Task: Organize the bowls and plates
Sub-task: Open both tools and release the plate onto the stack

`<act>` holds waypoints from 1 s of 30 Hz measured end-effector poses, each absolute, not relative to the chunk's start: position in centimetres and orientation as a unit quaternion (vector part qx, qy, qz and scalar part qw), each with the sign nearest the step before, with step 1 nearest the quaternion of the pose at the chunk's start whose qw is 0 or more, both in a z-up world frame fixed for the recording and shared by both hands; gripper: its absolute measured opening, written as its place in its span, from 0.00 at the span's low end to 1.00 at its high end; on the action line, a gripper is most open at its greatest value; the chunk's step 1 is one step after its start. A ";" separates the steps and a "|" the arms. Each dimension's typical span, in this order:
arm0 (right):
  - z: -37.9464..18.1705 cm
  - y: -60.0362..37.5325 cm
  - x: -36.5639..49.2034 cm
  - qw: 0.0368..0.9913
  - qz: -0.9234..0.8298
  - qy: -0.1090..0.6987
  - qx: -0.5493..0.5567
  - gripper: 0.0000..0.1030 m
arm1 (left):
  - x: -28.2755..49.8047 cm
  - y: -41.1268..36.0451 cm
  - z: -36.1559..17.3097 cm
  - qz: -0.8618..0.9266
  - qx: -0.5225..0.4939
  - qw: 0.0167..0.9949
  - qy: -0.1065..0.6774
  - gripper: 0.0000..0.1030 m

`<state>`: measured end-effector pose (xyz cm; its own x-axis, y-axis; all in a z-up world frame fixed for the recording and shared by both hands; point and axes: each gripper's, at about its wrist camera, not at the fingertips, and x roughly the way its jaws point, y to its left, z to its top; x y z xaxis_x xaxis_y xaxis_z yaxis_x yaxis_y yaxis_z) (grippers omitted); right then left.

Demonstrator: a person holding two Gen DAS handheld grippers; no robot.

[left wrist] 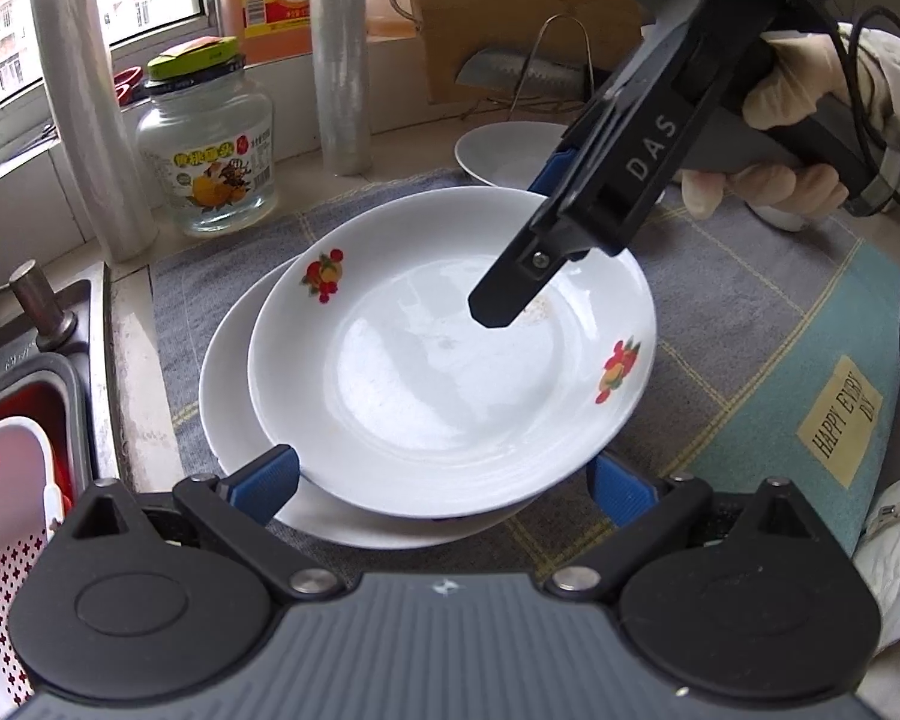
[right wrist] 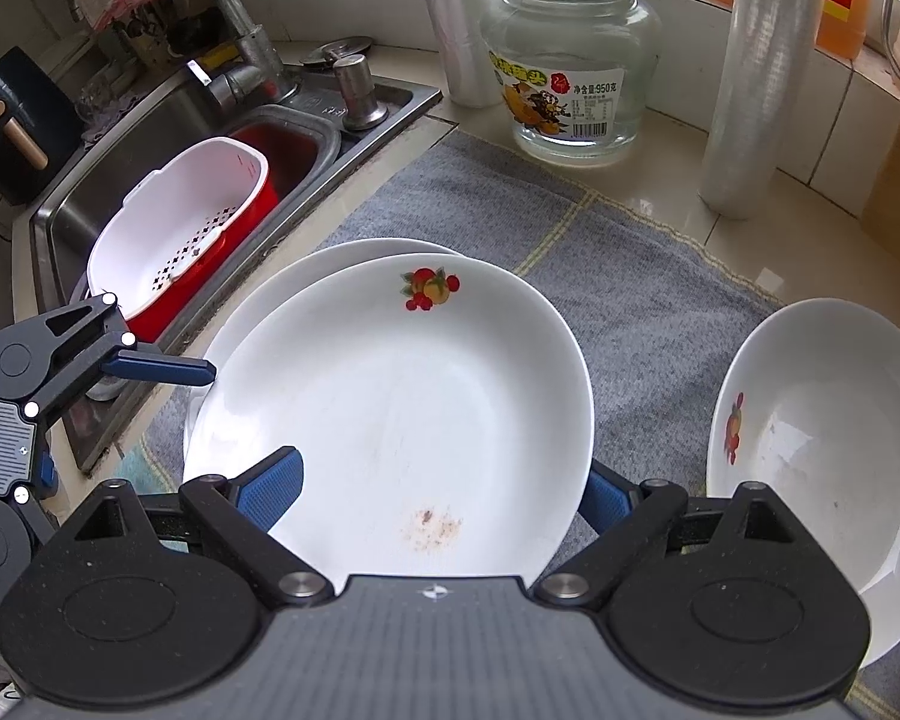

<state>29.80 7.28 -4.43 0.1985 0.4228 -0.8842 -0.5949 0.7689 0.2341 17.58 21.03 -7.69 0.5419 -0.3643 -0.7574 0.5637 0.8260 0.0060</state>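
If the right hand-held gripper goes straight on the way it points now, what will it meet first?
Most likely the top plate with fruit prints, which lies on a second plate. The right hand-held gripper points steeply down, its open fingers on either side of the plate's near rim. Exact depth is unclear.

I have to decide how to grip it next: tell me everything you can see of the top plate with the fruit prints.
The top plate is white, glossy, ceramic-looking, shallow, with fruit prints on its rim and a faint brownish smear inside. It sits face up, off-centre, on a plain white plate on the grey cloth. Both grippers straddle its rim: the left gripper and right gripper, jaws wide; contact unclear.
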 end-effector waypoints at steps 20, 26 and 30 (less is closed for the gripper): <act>-4.3 7.0 27.8 0.773 0.348 0.526 -0.074 1.00 | 17.0 20.8 -7.1 -0.229 0.110 0.903 0.347 0.99; -4.9 7.2 27.1 0.802 0.315 0.496 -0.101 1.00 | 16.3 21.2 -7.1 -0.186 0.096 0.923 0.324 0.99; -4.9 7.2 26.4 0.816 0.297 0.484 -0.113 1.00 | 15.9 21.3 -6.9 -0.171 0.077 0.928 0.322 0.99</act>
